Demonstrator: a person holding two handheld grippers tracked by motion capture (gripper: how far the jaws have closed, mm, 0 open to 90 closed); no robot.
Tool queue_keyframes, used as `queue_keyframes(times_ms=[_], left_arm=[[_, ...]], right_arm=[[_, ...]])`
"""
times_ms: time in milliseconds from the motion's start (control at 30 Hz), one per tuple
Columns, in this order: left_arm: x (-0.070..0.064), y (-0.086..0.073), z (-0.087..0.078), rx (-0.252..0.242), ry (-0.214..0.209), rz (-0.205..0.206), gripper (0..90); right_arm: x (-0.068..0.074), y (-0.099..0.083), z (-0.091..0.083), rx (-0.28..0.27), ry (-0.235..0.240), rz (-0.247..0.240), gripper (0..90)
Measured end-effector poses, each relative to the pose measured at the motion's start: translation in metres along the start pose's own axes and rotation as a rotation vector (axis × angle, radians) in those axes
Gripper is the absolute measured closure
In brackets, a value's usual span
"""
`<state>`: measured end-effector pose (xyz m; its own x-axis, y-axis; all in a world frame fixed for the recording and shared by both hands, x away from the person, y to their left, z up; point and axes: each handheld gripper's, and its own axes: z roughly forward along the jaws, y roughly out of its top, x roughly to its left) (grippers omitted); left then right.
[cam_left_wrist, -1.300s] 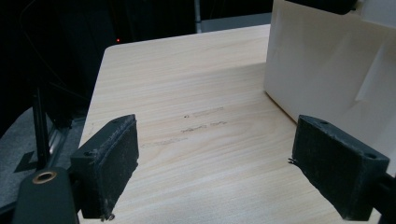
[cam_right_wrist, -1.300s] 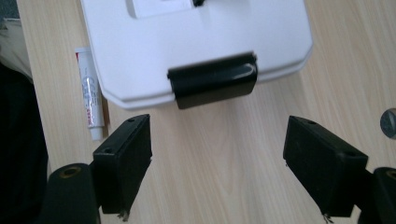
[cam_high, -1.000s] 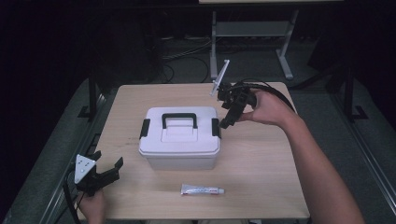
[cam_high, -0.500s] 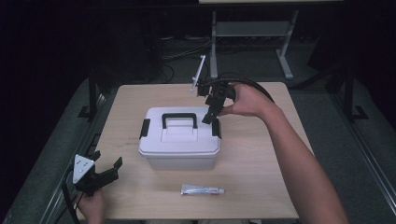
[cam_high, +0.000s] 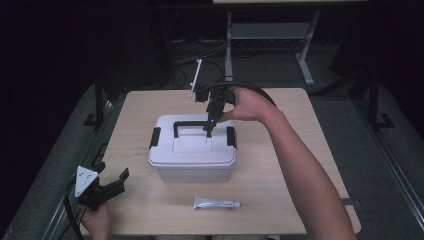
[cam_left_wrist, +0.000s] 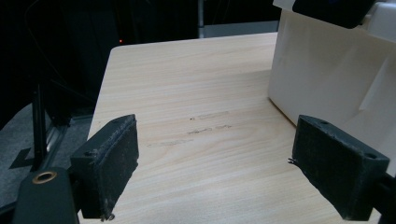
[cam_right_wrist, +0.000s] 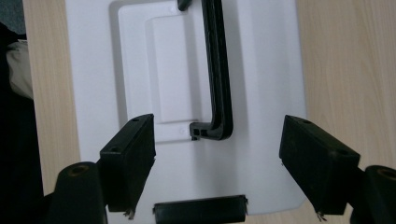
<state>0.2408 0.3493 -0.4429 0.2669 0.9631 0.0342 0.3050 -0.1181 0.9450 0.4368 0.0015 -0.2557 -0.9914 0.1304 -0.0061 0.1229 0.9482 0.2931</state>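
A white plastic box (cam_high: 192, 155) with a black carry handle (cam_high: 189, 126) and black side latches stands in the middle of the wooden table (cam_high: 300, 150). My right gripper (cam_high: 209, 129) hangs open above the lid, pointing down near the handle's right end. In the right gripper view the handle (cam_right_wrist: 217, 70) lies flat in the lid's recess (cam_right_wrist: 173, 70), its end between the open jaws of my right gripper (cam_right_wrist: 219, 172), and a latch (cam_right_wrist: 201, 212) sits at the box's edge. My left gripper (cam_high: 111, 186) rests open at the table's front left corner. In its own view my left gripper (cam_left_wrist: 229, 172) is empty, with the box wall (cam_left_wrist: 327, 79) to the right.
A small white tube (cam_high: 216, 203) lies on the table in front of the box. A white stick-like marker (cam_high: 196, 77) rides behind the right gripper. Dark floor, cables and a metal stand (cam_high: 305, 65) lie beyond the far edge.
The right gripper has swung left from beyond the box's far right corner to over the lid by the handle. The left gripper has stayed put.
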Motion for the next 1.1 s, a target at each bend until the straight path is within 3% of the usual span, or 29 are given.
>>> queue_keyframes(times_ms=[233, 667, 1100], left_arm=[[-0.002, 0.0, 0.001, 0.005, -0.003, 0.007, 13.8], [-0.001, 0.0, 0.001, 0.006, -0.003, 0.008, 13.8], [-0.002, 0.0, 0.001, 0.008, -0.002, 0.01, 13.8]], right_arm=[[-0.003, 0.009, 0.011, 0.001, 0.022, -0.011, 31.2], [0.002, 0.035, 0.028, 0.02, 0.058, -0.046, 47.2], [0.004, 0.042, 0.026, 0.015, 0.054, -0.062, 71.3]])
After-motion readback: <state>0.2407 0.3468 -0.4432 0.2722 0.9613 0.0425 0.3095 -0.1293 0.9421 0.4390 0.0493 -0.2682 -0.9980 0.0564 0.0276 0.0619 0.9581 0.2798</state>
